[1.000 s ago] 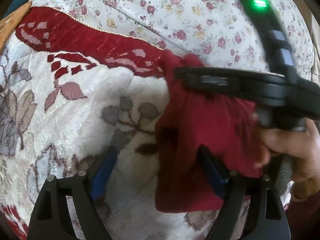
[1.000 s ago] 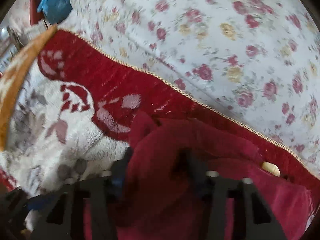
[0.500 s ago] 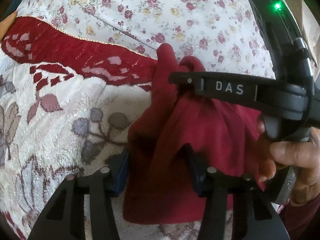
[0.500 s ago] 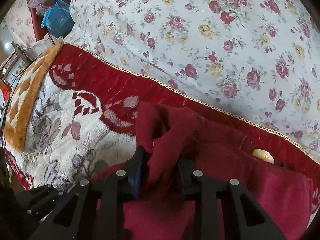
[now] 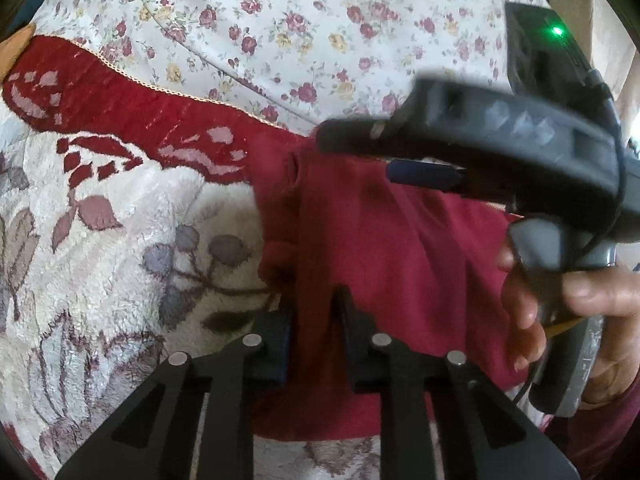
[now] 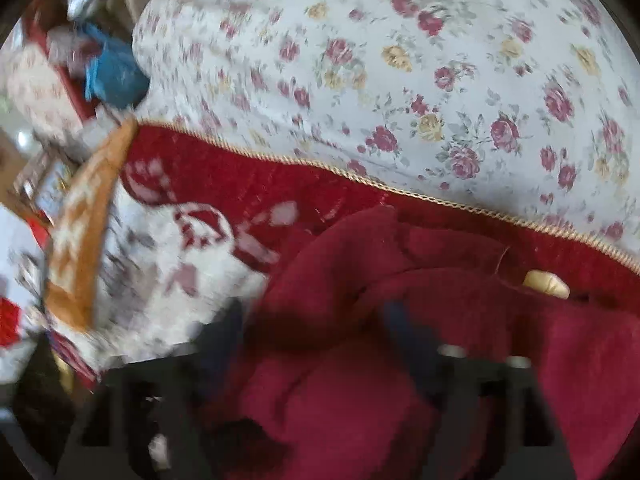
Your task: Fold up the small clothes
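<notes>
A small dark red garment (image 5: 400, 248) lies bunched on a plush blanket; it also fills the lower half of the right wrist view (image 6: 360, 360). My left gripper (image 5: 314, 312) is shut on a fold of the garment at its left edge. My right gripper (image 6: 316, 320) is open, its fingers spread wide over the garment; that view is blurred. In the left wrist view the right gripper (image 5: 384, 152) hovers above the garment's far edge, held by a hand (image 5: 568, 312).
The cream and red flowered blanket (image 5: 120, 240) covers the bed, with a floral sheet (image 5: 280, 20) beyond it. A blue bag (image 6: 112, 80) and clutter sit at the far left. A small cream tag (image 6: 546, 284) shows on the garment.
My left gripper has closed on the garment's fold. My right gripper has opened, let go of the garment and is moving.
</notes>
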Demonstrator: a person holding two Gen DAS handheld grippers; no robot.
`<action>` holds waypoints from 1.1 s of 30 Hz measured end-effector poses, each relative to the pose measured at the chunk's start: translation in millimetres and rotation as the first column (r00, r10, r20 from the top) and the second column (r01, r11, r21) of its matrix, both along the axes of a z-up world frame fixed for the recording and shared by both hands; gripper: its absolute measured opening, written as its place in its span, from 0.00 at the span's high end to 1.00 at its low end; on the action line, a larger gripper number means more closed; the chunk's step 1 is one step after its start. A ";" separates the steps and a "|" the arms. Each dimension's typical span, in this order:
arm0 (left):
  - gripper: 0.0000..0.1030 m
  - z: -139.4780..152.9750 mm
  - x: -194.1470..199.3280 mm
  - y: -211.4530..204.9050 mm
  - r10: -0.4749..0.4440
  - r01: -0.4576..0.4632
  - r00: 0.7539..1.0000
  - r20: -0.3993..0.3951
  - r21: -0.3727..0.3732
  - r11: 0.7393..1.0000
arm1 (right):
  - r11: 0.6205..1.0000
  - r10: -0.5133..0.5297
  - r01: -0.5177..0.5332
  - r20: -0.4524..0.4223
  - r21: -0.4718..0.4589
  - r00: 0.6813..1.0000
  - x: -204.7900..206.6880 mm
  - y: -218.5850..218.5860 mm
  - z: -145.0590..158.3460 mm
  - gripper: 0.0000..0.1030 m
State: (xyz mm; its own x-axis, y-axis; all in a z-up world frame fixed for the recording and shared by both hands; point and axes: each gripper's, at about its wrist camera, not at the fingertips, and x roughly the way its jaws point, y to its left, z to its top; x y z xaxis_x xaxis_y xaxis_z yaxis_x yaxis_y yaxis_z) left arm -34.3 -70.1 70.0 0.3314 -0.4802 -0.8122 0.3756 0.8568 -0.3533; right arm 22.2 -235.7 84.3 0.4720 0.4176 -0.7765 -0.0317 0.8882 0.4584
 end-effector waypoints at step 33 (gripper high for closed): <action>0.17 -12.4 -7.7 -15.5 -0.033 0.029 0.999 0.035 0.123 0.992 | 0.999 0.033 -0.036 -0.076 -0.038 0.997 18.9 4.7 -44.1 0.68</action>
